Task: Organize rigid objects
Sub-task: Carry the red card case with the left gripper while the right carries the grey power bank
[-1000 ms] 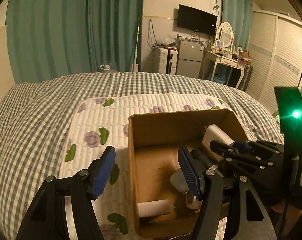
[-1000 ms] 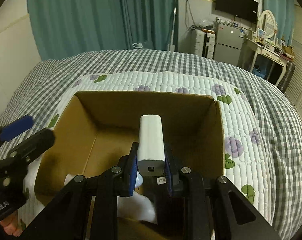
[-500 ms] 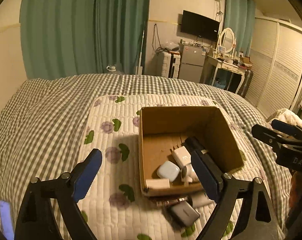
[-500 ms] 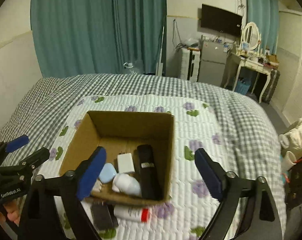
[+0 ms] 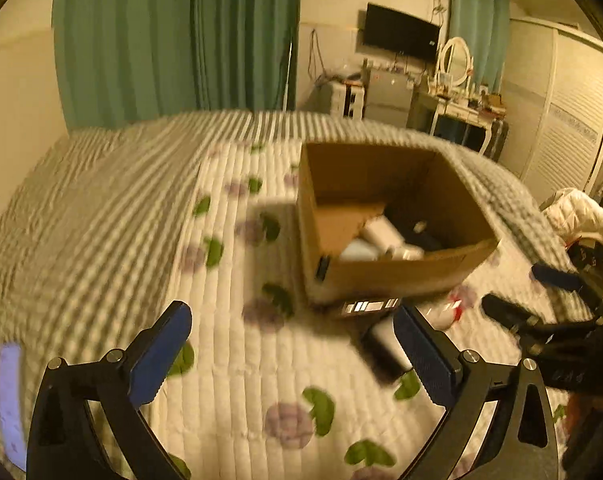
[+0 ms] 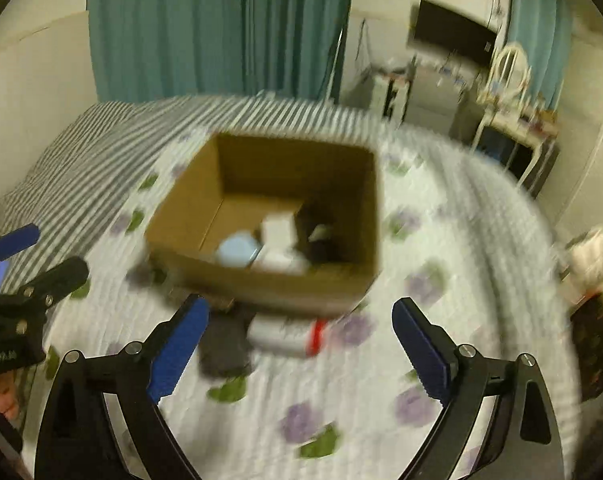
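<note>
An open cardboard box point(image 5: 385, 276) point(image 6: 277, 284) sits on the quilted floral mat on the bed. It holds several small objects: a pale blue case point(image 6: 237, 250), a white block point(image 6: 277, 230) and a black item point(image 6: 319, 240). In front of the box lie a dark grey flat device point(image 6: 223, 346) point(image 5: 383, 346) and a white tube with a red cap point(image 6: 285, 332). My left gripper point(image 5: 291, 350) is open and empty, low over the mat. My right gripper point(image 6: 301, 340) is open and empty, just behind the tube. Both views are motion-blurred.
The grey checked bedspread point(image 5: 81, 216) surrounds the mat. Green curtains point(image 5: 181, 40), a TV, a dressing table point(image 5: 457, 108) and a wardrobe stand behind the bed. White clothing point(image 5: 577, 212) lies at the bed's right edge. Each gripper shows at the edge of the other's view.
A second ago my right gripper held a white block over the box; it opened and the block lies inside. Both grippers pulled back, then dropped lower towards the items before the box.
</note>
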A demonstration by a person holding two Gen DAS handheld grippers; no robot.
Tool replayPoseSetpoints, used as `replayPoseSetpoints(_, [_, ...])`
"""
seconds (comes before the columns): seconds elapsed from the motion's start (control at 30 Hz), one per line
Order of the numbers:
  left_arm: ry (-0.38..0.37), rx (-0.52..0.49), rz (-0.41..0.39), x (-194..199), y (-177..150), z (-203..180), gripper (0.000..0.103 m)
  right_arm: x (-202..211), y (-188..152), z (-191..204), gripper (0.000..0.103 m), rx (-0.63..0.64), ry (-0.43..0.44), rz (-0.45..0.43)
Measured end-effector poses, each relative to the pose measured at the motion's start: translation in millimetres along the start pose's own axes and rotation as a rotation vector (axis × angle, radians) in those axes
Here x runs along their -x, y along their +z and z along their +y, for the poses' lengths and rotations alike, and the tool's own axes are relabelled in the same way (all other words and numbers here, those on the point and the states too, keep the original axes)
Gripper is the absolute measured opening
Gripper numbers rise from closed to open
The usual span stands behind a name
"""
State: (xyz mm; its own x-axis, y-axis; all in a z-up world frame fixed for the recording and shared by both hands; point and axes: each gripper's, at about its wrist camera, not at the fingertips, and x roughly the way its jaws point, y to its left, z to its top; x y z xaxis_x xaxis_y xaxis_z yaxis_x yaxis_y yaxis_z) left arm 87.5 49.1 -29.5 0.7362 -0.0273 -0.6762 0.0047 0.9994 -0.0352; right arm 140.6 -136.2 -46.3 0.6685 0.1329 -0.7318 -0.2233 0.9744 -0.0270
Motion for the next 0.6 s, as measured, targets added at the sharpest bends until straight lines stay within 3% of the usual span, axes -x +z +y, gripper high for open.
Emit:
replayPoseSetpoints(0.27, [0.01, 0.011, 0.056, -43, -34, 16, 0.103, -79, -45, 23, 0.094, -0.003, 0.129, 0.15])
replayPoseSetpoints(0.37, [0.007, 0.003, 0.07, -50, -40, 13, 0.103, -100, -53, 35, 0.092, 0.031, 0.134, 0.197])
replayPoseSetpoints(0.43, [0.013, -0.011, 0.074, -53, -43, 12, 0.103, -109, -55, 40, 0.084, 0.037, 0.137, 0.208])
replayPoseSetpoints(0.57, [0.023, -0.029, 0.083, -56, -45, 11, 0.103, -126, -53, 43, 0.075, -0.004, 0.168, 0.216])
replayPoseSetpoints(0.6, [0.026, -0.029, 0.084, -56, -46, 11, 0.103, -129, -54, 44, 0.065, -0.004, 0.169, 0.221])
